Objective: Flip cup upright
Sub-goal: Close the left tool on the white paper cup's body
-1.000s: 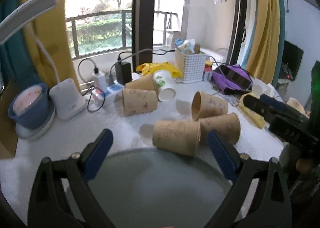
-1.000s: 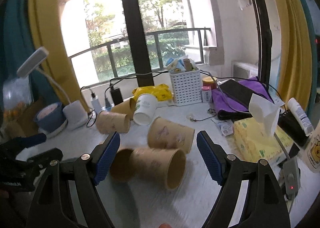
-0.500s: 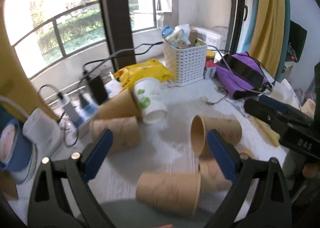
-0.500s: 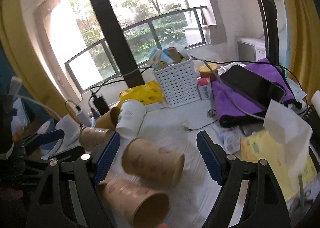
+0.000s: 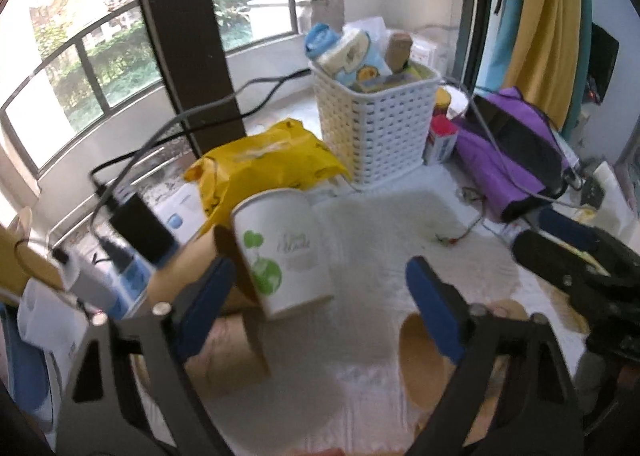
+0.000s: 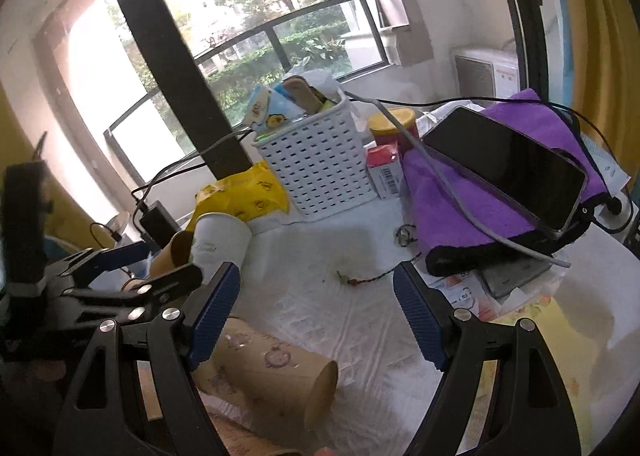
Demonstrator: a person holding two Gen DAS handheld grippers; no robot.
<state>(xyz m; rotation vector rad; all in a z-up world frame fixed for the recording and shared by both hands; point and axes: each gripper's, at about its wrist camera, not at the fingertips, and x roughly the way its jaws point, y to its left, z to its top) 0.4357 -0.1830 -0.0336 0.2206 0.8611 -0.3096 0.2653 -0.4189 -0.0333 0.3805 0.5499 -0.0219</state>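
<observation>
A white paper cup with green leaf print (image 5: pixel 286 250) stands upside down, leaning on brown cups; it also shows in the right wrist view (image 6: pixel 218 240). My left gripper (image 5: pixel 320 308) is open and empty, its left finger beside that cup. Brown paper cups lie on their sides: one (image 5: pixel 420 364) under the left gripper's right finger, one (image 6: pixel 276 376) low in the right wrist view, one (image 5: pixel 224 348) at lower left. My right gripper (image 6: pixel 316 316) is open and empty above the white cloth, and appears at the right edge of the left wrist view (image 5: pixel 576 260).
A white lattice basket (image 5: pixel 376 124) full of items stands at the back, a yellow bag (image 5: pixel 264 164) to its left, a purple cloth with a phone (image 6: pixel 508 172) to the right. Chargers and cables (image 5: pixel 136 224) lie at back left. A white cloth (image 6: pixel 360 320) covers the table.
Both grippers have moved forward and closer to the table; the white cup now sits between the left gripper's fingers in view. The brown cups have slid low in both views.
</observation>
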